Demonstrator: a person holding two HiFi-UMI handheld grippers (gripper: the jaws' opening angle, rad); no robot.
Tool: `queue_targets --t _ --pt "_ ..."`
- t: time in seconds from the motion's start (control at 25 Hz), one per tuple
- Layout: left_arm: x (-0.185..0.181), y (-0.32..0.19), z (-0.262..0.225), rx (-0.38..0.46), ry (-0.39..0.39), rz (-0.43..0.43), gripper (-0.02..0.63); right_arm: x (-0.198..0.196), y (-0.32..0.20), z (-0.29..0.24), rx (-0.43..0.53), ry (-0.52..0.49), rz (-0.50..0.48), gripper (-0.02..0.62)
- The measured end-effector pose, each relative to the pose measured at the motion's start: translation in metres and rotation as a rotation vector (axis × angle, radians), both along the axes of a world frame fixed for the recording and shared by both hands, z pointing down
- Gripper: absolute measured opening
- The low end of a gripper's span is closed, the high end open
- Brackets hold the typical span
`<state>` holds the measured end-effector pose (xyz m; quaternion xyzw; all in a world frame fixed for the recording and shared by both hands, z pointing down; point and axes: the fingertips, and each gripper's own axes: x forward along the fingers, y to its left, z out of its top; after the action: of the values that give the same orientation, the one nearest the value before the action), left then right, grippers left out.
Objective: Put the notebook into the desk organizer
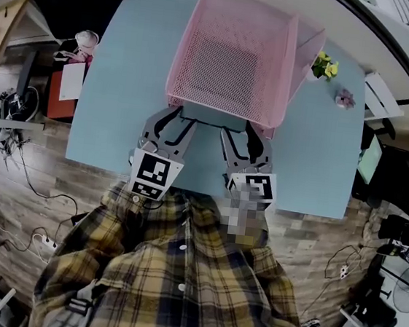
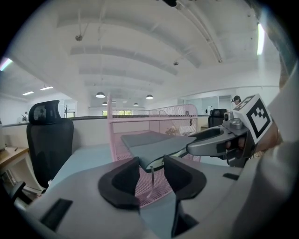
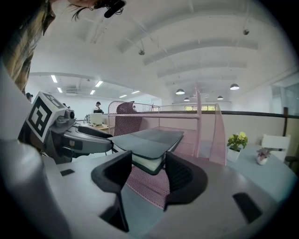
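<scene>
Item: notebook [image 3: 150, 140], dark grey cover, pale page block showing at its near edge; held level off the table [image 1: 119, 76], its far part reaching into the lower opening of the pink mesh organizer [image 1: 187, 47], its near edge out at the front. Left gripper [image 2: 152, 169]: jaws closed on the near left corner, the cover pinched between the pads. Right gripper [image 3: 148, 162]: jaws clamped on the near right corner, one pad on each side of the page block. From the head view both grippers sit side by side at the organizer's front rim, and the notebook is mostly hidden under the upper tray. Step in hand, as judged: insertion, partly done; the notebook is entered but not seated or let go. Next move calls for: an even forward push from both sides, keeping the cover flat so that it clears the mesh floor and side walls, then lowering it onto the shelf and opening both jaws. Caution: the grippers are near the front rim, so there is little room to push before release
</scene>
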<state>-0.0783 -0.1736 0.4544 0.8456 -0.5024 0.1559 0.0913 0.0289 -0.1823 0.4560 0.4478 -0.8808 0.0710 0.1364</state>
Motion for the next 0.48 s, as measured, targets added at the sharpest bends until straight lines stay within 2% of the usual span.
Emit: queue_targets --t 0.48 --pt "-0.005 -0.016 0.002 -0.003 -0.003 -0.015 0.156 -0.006 -0.013 0.002 -0.009 0.012 0.032 0.219"
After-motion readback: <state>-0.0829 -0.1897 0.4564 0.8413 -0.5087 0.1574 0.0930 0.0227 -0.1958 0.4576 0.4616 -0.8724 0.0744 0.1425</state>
